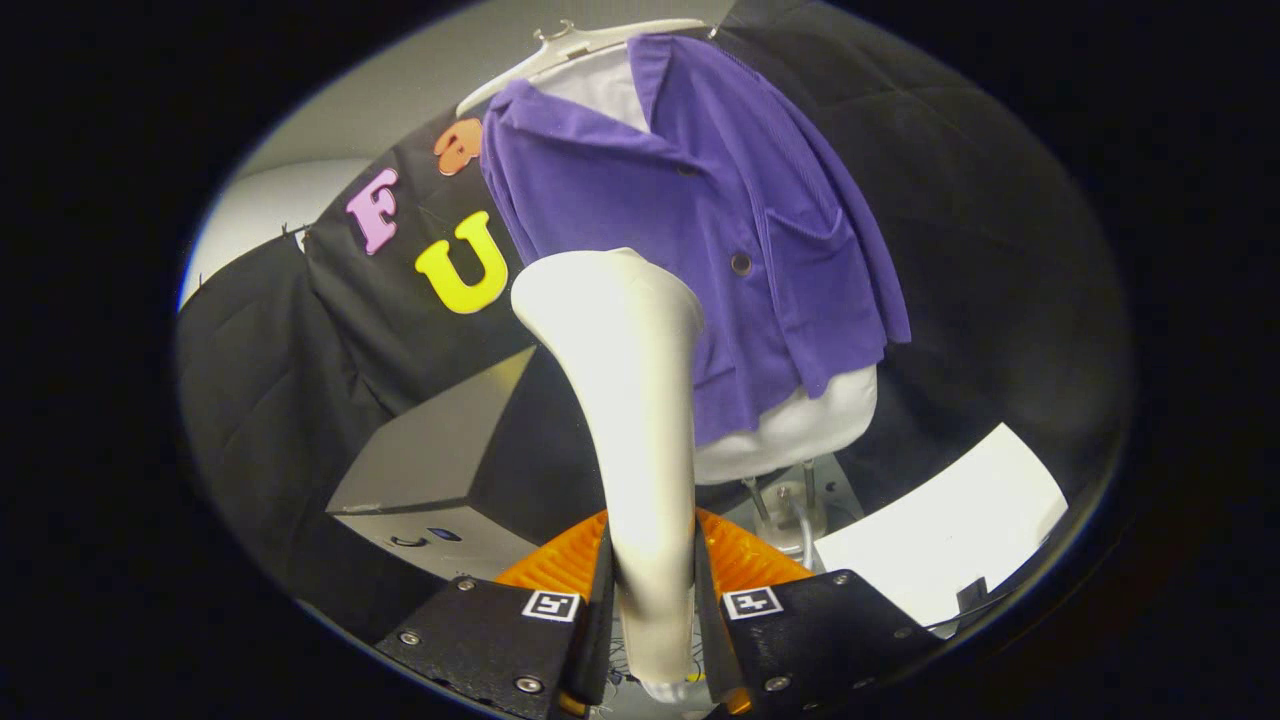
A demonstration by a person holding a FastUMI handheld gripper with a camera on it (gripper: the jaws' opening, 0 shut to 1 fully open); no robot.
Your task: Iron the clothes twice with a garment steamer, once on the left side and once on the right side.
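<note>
A cream-white garment steamer (630, 400) stands up between my fingers, its handle clamped by both pads. My gripper (653, 585) is shut on that handle. The steamer's wide head rises just ahead of the fingers and overlaps the lower left part of a purple corduroy shirt (700, 200). The shirt hangs on a white torso form (800, 430) with a white hanger (570, 45) at its top. It has a chest pocket and dark buttons. I cannot tell whether the steamer head touches the cloth.
A grey box (440, 480) sits to the left, below the shirt. The form's metal stand (790, 500) is beyond the right finger. A white sheet (950, 530) lies at the right. Black cloth hangs behind everything.
</note>
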